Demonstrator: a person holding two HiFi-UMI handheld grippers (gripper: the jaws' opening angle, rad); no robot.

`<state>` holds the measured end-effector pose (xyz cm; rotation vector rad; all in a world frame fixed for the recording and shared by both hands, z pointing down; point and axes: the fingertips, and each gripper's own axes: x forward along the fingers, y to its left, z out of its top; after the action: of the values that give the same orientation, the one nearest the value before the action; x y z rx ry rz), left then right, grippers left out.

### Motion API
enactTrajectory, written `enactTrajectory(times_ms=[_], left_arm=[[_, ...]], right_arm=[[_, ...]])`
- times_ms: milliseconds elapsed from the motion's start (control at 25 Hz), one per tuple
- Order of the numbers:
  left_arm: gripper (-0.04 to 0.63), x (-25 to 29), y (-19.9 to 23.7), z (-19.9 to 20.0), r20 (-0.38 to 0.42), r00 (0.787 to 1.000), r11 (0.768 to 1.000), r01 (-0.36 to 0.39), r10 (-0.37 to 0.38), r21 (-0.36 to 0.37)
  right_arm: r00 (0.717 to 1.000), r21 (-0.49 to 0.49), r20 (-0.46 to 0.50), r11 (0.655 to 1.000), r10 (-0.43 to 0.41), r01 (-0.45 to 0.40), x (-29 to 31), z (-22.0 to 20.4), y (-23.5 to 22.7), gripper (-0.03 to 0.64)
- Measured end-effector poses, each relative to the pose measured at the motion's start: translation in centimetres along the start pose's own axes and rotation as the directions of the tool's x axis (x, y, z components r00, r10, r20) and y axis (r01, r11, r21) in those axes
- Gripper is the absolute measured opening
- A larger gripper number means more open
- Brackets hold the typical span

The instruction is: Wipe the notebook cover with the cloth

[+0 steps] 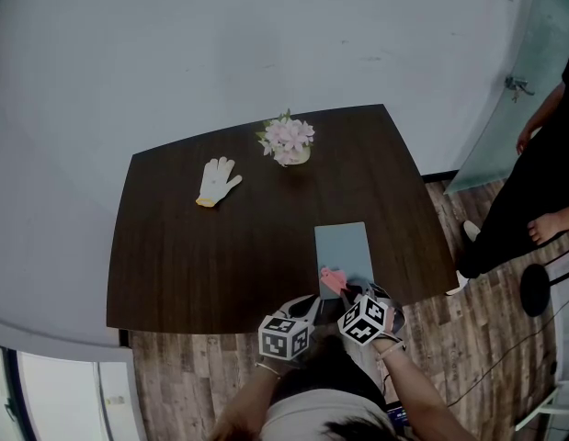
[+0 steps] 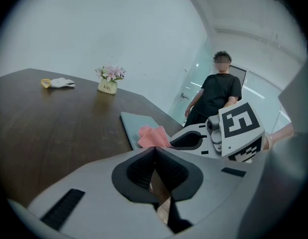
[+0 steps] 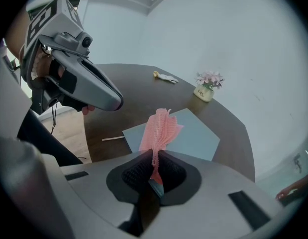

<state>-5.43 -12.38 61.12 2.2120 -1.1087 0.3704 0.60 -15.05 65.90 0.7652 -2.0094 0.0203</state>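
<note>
A: Where is the notebook (image 1: 343, 251)?
B: Flat near the counter's (image 1: 220, 246) front edge, cover up, ready for wiping.
A: And the cloth (image 3: 158, 128)?
B: Pinched in the right tool (image 3: 153, 157) and bunched over the cover's near end, likely to start a stroke. The left tool (image 2: 154, 152) is clenched on nothing, idle just beside it.
</note>
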Motion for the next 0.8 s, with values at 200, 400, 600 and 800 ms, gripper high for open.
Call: enactTrajectory(times_ms=[200, 400, 600, 800], left_arm=[[0.02, 0.5, -0.6, 0.5, 0.009, 1.0, 1.0, 0.015, -0.015, 0.007], [0.02, 0.7, -1.3, 0.9, 0.008, 0.999, 0.999, 0.033, -0.034, 0.031], [0.02, 1.1, -1.7, 1.3, 0.02, 0.999, 0.999, 0.035, -0.035, 0.038], [0.02, 1.1, -1.9, 1.3, 0.018, 0.999, 0.998, 0.047, -0.048, 0.049]], right_arm=[[1.0, 0.027, -0.004, 1.0, -0.015, 0.015, -0.4, -1.0, -0.7, 0.034], [0.999, 0.055, -0.014, 0.998, -0.037, 0.038, -0.9, -2.2, -1.3, 0.034], [0.998, 0.073, -0.029, 0.996, -0.056, 0.058, -1.5, -3.5, -2.1, 0.034], [0.997, 0.096, -0.041, 0.992, -0.072, 0.075, -1.8, -4.2, -2.6, 0.034]])
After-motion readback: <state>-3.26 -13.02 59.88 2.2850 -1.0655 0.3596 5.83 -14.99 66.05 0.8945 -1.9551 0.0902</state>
